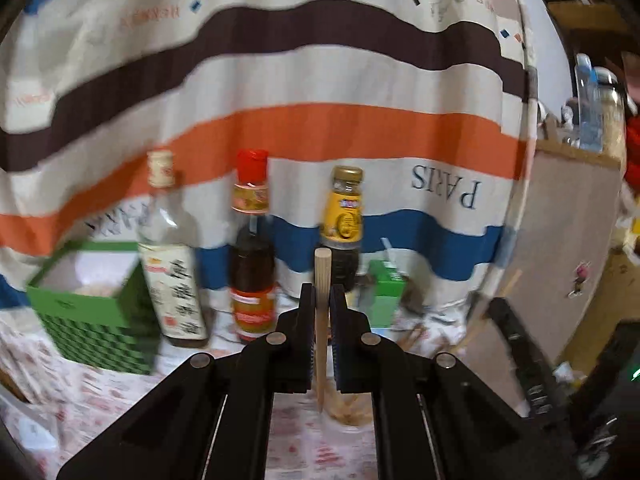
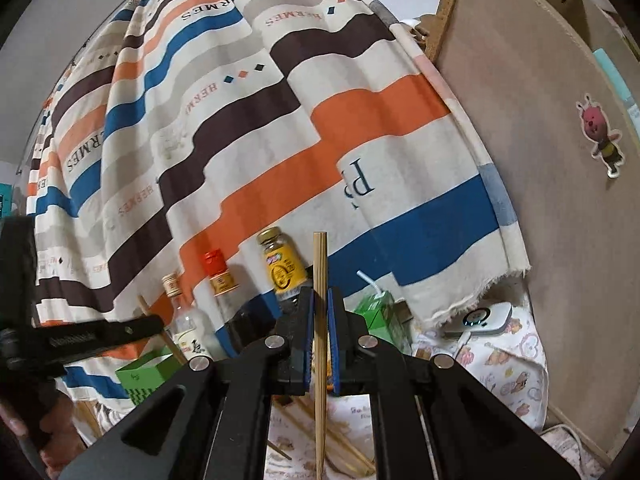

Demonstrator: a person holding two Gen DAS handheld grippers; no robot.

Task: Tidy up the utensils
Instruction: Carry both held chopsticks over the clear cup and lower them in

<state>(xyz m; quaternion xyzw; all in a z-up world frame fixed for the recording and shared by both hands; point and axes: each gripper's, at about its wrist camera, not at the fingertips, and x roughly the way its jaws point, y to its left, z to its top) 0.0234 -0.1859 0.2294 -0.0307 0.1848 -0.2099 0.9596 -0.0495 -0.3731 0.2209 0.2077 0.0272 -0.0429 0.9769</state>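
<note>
Chopsticks are mid-sort: left gripper (image 1: 322,300) jaws clamp a round chopstick (image 1: 322,276) at frame centre, right gripper (image 2: 320,312) jaws pinch a flat chopstick (image 2: 319,264). Next, probably, the green box (image 1: 86,304) at lower left.

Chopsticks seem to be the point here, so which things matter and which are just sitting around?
Part of the job:
left gripper holding a round chopstick
right gripper holding a square chopstick
loose chopsticks
green box

Just lying about:
three sauce bottles
green drink carton
striped cloth
</note>
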